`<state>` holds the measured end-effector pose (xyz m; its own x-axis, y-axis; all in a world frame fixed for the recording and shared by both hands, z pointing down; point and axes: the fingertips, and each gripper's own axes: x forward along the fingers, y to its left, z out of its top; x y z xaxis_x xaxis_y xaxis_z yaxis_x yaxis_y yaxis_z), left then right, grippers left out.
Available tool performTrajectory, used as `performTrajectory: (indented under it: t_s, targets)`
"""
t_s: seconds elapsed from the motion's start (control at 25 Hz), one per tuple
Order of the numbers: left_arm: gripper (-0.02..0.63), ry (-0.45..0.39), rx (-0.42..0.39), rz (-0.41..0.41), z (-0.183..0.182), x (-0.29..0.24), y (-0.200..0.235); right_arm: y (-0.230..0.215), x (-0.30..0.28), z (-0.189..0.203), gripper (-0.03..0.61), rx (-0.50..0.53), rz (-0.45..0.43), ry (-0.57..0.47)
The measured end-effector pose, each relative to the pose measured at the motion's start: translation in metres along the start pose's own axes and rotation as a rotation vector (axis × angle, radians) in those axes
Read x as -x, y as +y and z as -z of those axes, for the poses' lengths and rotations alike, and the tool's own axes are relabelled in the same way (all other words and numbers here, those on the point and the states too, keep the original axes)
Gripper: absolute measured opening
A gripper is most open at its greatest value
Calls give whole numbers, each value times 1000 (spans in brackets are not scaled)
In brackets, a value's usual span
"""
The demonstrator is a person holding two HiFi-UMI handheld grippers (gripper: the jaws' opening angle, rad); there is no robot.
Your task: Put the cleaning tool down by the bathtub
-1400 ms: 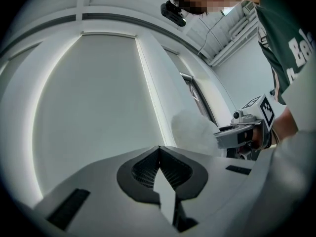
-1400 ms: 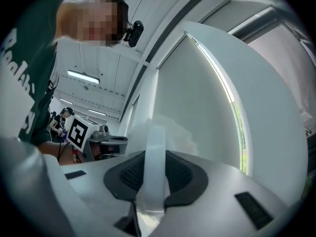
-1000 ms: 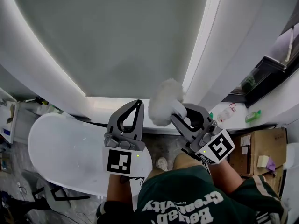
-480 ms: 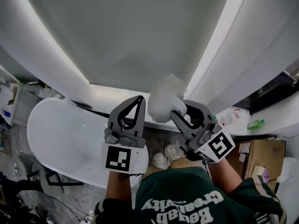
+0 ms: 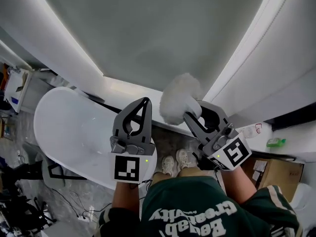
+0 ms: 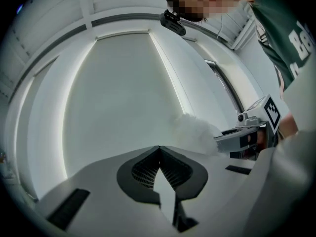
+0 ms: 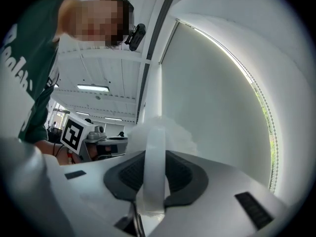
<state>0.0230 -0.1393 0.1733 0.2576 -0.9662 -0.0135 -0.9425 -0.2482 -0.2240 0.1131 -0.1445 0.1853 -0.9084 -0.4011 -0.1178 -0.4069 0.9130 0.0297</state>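
More bathtub (image 5: 74,132) shows now; right tongs (image 5: 194,114) still clamp cleaning tool (image 5: 178,97); left tongs (image 5: 144,101) closed, empty.

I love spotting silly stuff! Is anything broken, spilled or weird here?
Nothing looks broken or spilled. The right gripper holds the fluffy white duster by its handle, up in the air, not yet set down by the bathtub.

The floor (image 5: 165,141) is grey and speckled; the white bathtub (image 5: 64,127) stands on it at the left; the person's two shoes (image 5: 171,166) are planted on the floor just beside the tub's right end; a cardboard box (image 5: 270,173) sits on the floor at the right; thin cables (image 5: 74,204) lie loose at the lower left; a white ledge (image 5: 296,152) at the right carries a small green bottle (image 5: 275,142).
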Motion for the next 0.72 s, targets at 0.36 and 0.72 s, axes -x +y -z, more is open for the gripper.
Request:
performTrajectory:
  t_s: [0.36, 0.72]
  targets:
    - [0, -5, 92, -48, 5, 12, 7, 5, -11, 10, 95, -6, -88, -8]
    - [0, 17, 103, -99, 9, 15, 13, 3, -29, 22, 95, -36, -148, 14]
